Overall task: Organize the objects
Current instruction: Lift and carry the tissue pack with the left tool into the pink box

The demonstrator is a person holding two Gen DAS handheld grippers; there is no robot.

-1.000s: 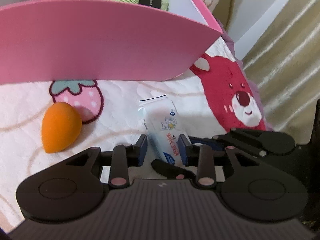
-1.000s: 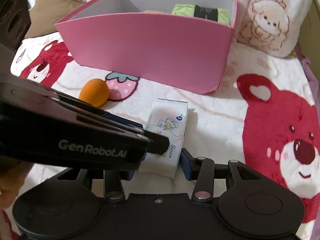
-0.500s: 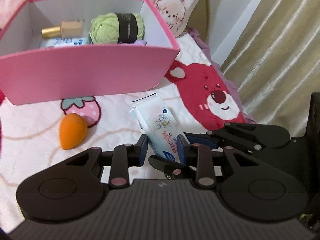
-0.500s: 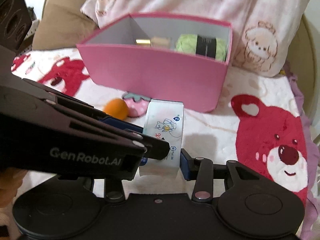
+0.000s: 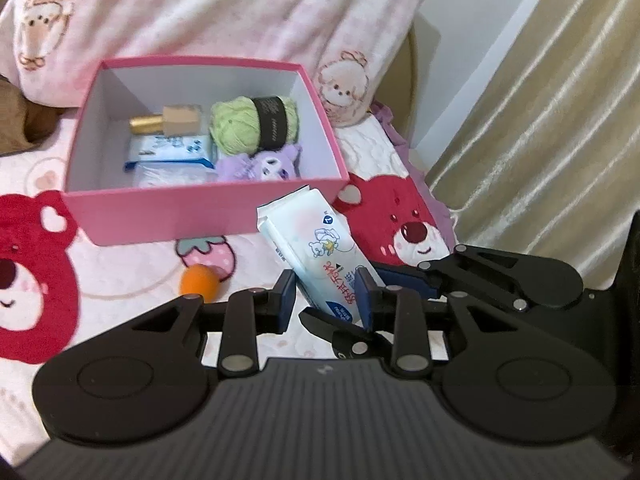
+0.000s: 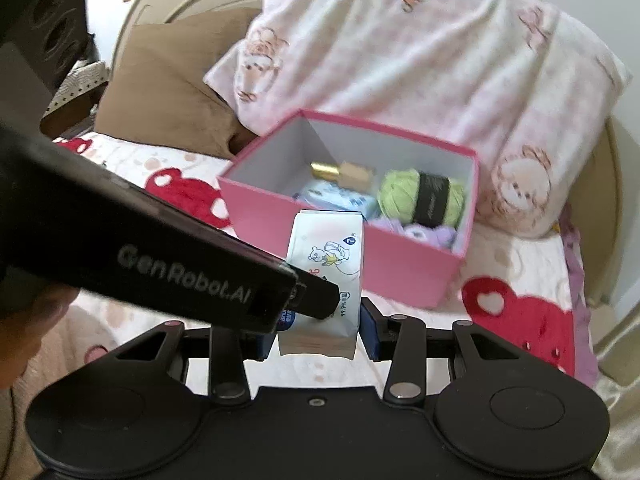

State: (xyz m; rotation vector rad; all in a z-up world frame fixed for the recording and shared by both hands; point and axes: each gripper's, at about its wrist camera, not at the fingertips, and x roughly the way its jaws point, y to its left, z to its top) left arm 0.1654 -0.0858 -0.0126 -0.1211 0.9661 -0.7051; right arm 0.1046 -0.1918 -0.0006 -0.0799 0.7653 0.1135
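Lifted off the bedspread: wipes pack [image 6: 326, 264], beside "GenRobot.AI" lettering [image 6: 188, 270].

Home bedroom: bear-print blanket [image 5: 120, 288], pillow [image 6: 420, 60] against headboard, curtain [image 5: 540, 140] (beige, pleated).

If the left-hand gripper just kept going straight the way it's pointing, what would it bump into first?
Probably the near wall of the pink box. The left gripper, gripping the wipes pack together with the right gripper, aims at it, though depth is hard to judge.
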